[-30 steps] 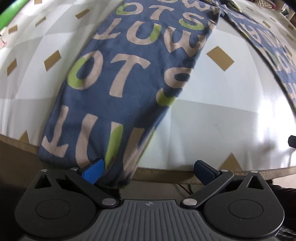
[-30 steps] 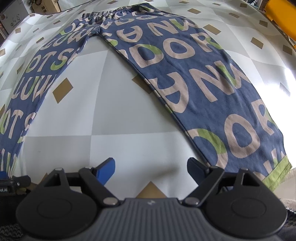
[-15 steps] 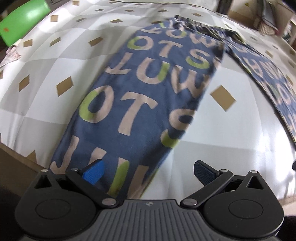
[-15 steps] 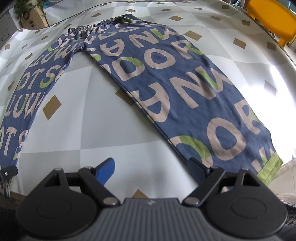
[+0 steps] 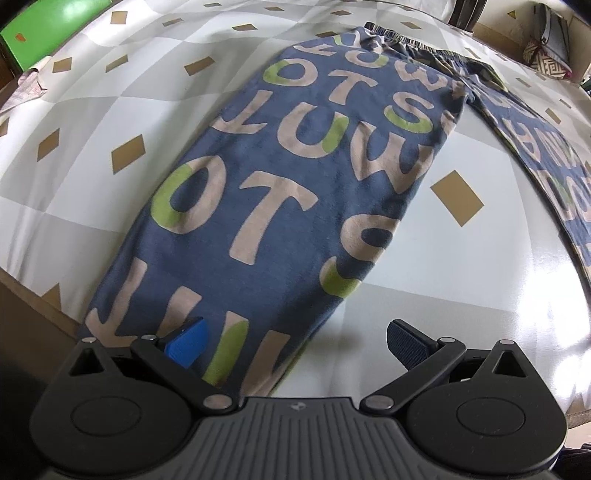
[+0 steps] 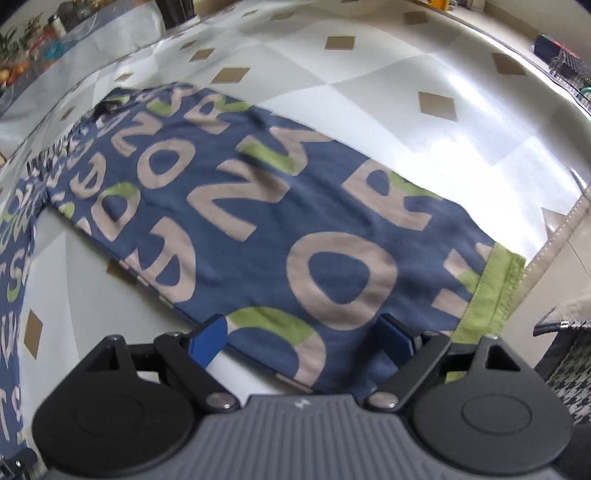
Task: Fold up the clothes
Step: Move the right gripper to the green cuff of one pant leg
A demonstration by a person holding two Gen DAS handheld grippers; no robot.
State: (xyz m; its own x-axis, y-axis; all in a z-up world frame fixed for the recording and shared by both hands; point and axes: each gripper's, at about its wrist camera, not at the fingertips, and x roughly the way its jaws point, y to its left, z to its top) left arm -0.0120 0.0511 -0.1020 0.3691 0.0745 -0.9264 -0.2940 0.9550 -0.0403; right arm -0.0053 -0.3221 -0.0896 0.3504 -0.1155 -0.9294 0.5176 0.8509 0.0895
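Blue trousers (image 5: 288,192) printed with beige and green letters lie flat on the checked tablecloth (image 5: 92,110), legs spread apart. My left gripper (image 5: 295,332) hangs open over the lower end of one leg, its blue left finger (image 5: 188,341) above the fabric and the other finger over bare cloth. In the right wrist view the other leg (image 6: 258,221) ends in a green cuff (image 6: 495,291) by the table edge. My right gripper (image 6: 303,326) points down over that leg near the cuff. Its jaws are opening, with fabric lying below them and no pad pressing on it.
A green object (image 5: 48,26) and a crumpled cloth (image 5: 26,88) sit at the table's far left. A patterned bag (image 5: 550,48) stands beyond the waistband. The table edge (image 6: 554,243) runs just past the cuff, with houndstooth fabric (image 6: 565,369) below it.
The right gripper has slid right and rolled, going from above bare tablecloth to above the cuff end of the leg. The left view has tilted up along its leg.
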